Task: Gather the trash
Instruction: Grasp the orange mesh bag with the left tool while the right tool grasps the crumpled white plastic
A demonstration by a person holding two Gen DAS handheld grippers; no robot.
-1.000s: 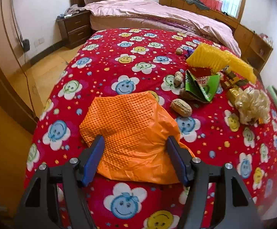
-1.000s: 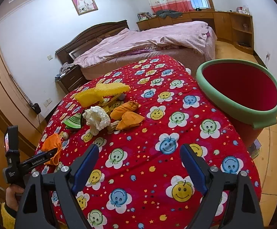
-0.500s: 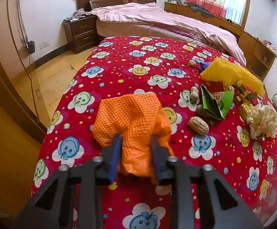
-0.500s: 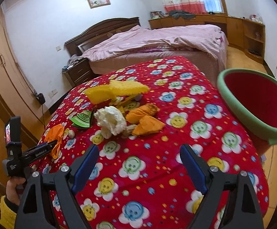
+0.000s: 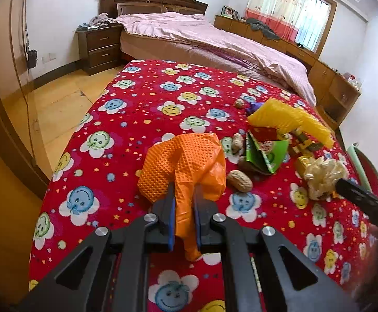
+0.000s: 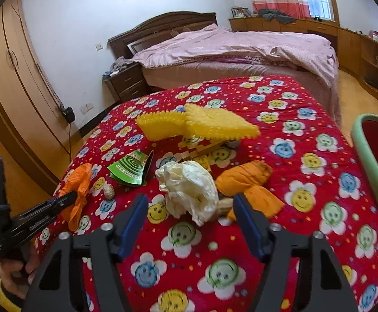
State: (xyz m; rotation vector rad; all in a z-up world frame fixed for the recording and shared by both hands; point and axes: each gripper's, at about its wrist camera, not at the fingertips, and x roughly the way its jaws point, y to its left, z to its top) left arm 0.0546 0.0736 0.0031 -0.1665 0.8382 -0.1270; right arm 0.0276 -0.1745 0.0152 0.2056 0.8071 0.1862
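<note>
**A:** Going left to right, what's seen on the red smiley-flower bedspread (image 5: pixel 142 119)?

**B:** Far left, an orange textured plastic bag (image 5: pixel 186 166) is pinched by the left gripper (image 5: pixel 185 208). The blue pads are clamped tight on its lower edge, and a crumpled tail of the plastic is squeezed out below the pads. In the right wrist view the same gripper is seen at the left edge, held by a hand (image 6: pixel 14 273) with a yellow cuff.

**A:** And next to the bag?

**B:** A peanut (image 5: pixel 239 180) is lying just beside it, then a green folded box (image 6: pixel 131 169) with a spiral print. Behind those, a yellow spiky foam sheet (image 6: pixel 199 124) is propped over some small packaging that can't be made out.

**A:** What about the middle?

**B:** A crumpled cream-white wrapper (image 6: pixel 189 192) is sat near the front. The right gripper (image 6: pixel 189 223) is held just short of it, its jaws have just been narrowing, but a fair gap is left and nothing is pressed yet. The wrapper is framed between the blue fingers (image 6: pixel 134 221), not touched as far as can be told.

**A:** Right side?

**B:** Two orange wads (image 6: pixel 246 179) are touching the wrapper's right side. Off the bed's right edge, a red bin with a green rim (image 6: pixel 363 161) is partly cut off.
</note>
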